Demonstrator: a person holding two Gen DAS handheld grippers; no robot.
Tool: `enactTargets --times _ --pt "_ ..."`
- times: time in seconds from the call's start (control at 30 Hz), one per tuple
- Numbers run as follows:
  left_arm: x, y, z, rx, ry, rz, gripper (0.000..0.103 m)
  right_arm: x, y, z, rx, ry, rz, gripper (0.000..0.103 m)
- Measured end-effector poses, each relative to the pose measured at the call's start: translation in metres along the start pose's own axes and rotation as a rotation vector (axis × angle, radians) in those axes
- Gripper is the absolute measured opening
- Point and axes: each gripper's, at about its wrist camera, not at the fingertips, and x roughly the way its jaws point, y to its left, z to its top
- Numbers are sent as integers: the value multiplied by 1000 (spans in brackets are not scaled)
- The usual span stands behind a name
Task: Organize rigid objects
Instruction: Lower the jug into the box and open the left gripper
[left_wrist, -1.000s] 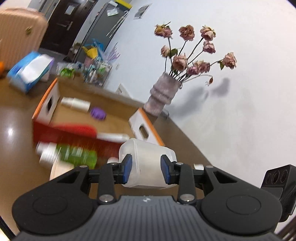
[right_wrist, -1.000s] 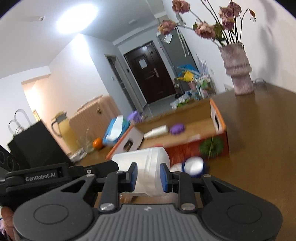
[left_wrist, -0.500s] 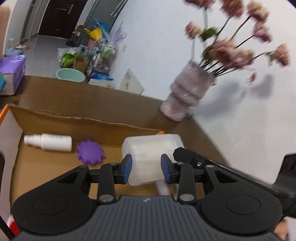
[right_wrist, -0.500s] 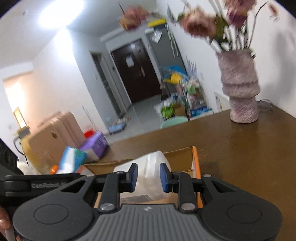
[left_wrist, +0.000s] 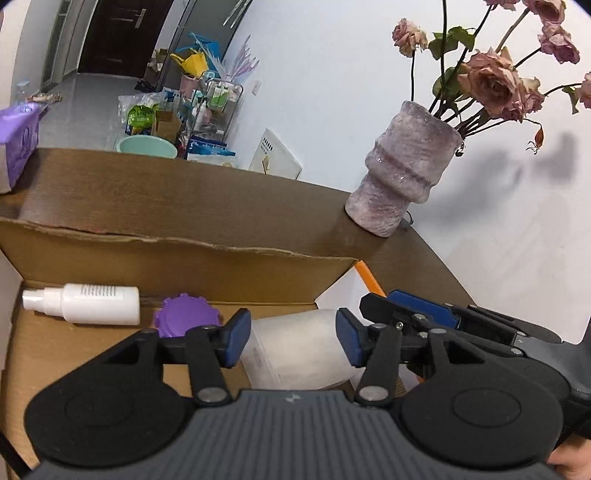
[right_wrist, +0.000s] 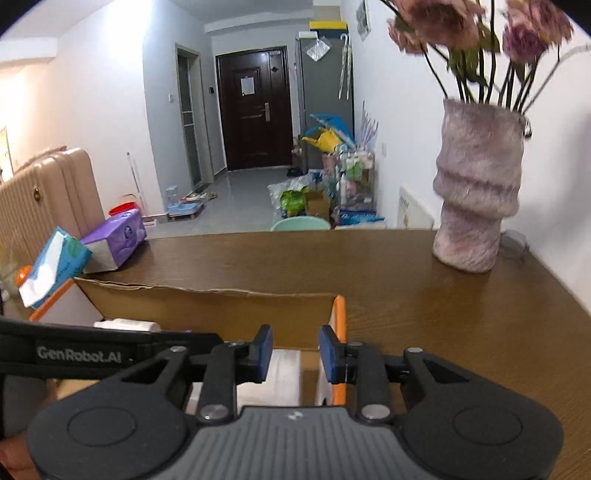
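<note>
A translucent white container (left_wrist: 295, 347) is held inside the cardboard box (left_wrist: 184, 258) — clamped between the left gripper (left_wrist: 293, 341) pads. The right gripper (right_wrist: 295, 354) is also closed on it. A white spray bottle (left_wrist: 83, 303) and purple cap (left_wrist: 186, 319) are seen lying just beside it.

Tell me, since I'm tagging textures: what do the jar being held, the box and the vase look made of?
The jar: translucent, frosted plastic, light passing through. The box: corrugated cardboard, matte brown, ragged torn rim. The vase: probably glazed ceramic or stone, mottled mauve with glints; uncertain.
</note>
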Motion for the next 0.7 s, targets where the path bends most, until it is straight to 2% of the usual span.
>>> enactTargets --times 0.07,0.17,0.23,0.37,0.47,0.53,0.7 --pt "-8 -3 2 20 -12 17 60 -2 -1 4 0 -6 12 30" --pt "-27 -6 5 61 -38 63 71 -12 2 7 9 -14 33 40" --pt "-44 -7 4 90 -58 108 71 -23 8 10 -7 -15 47 47" --pt "-83 -8 -2 142 -80 193 73 -60 28 13 -89 -25 59 55" --pt "-121 -10 -9 154 -92 213 74 -94 38 15 -114 -46 56 64" --pt "-153 -14 -19 172 -122 218 80 -117 42 13 -122 -65 50 76" --pt "-223 -23 -55 256 -192 232 89 -164 53 -2 -116 -81 42 79"
